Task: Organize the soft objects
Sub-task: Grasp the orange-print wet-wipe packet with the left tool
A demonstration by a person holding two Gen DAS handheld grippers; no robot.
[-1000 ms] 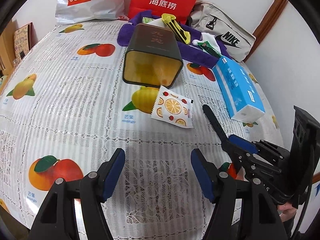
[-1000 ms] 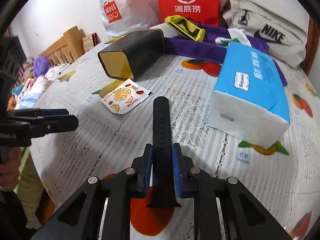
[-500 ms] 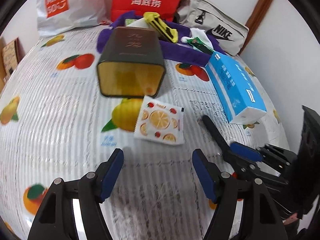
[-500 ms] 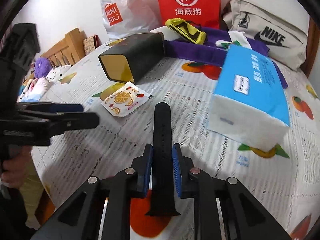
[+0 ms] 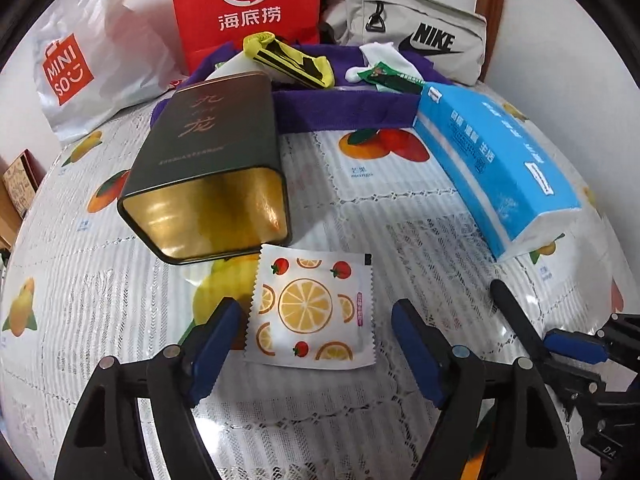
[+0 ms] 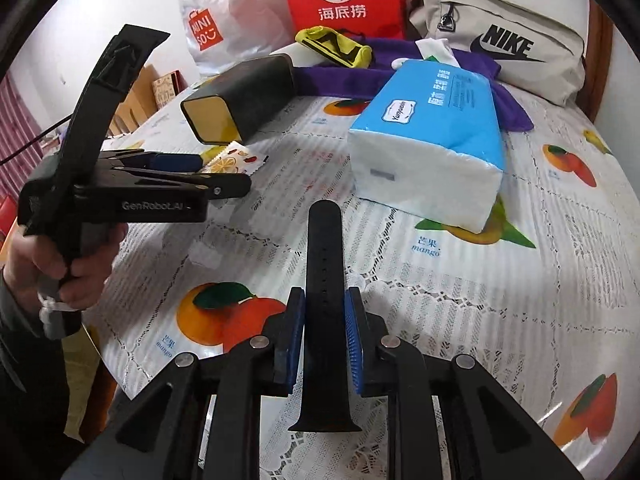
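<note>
The left claw (image 5: 316,340) is opening, its fingers either side of the sachet (image 5: 312,312) but not gripping it. The right claw (image 6: 324,340), jaws easing apart, pinches a strap (image 6: 324,280). Nothing looks sorted yet: the sachet lies on the bench (image 5: 360,420) before the tin (image 5: 208,184). Only the right view shows the hand (image 6: 68,264).

This is a lived-in home. A counter (image 5: 120,288) wears a lace cloth printed with fruit under clear plastic. Shopping bags (image 5: 84,68), a sports bag (image 5: 420,28) and a tissue pack (image 5: 500,164) crowd its far edge against a white wall, and wooden furniture (image 6: 132,108) with clutter stands beyond.
</note>
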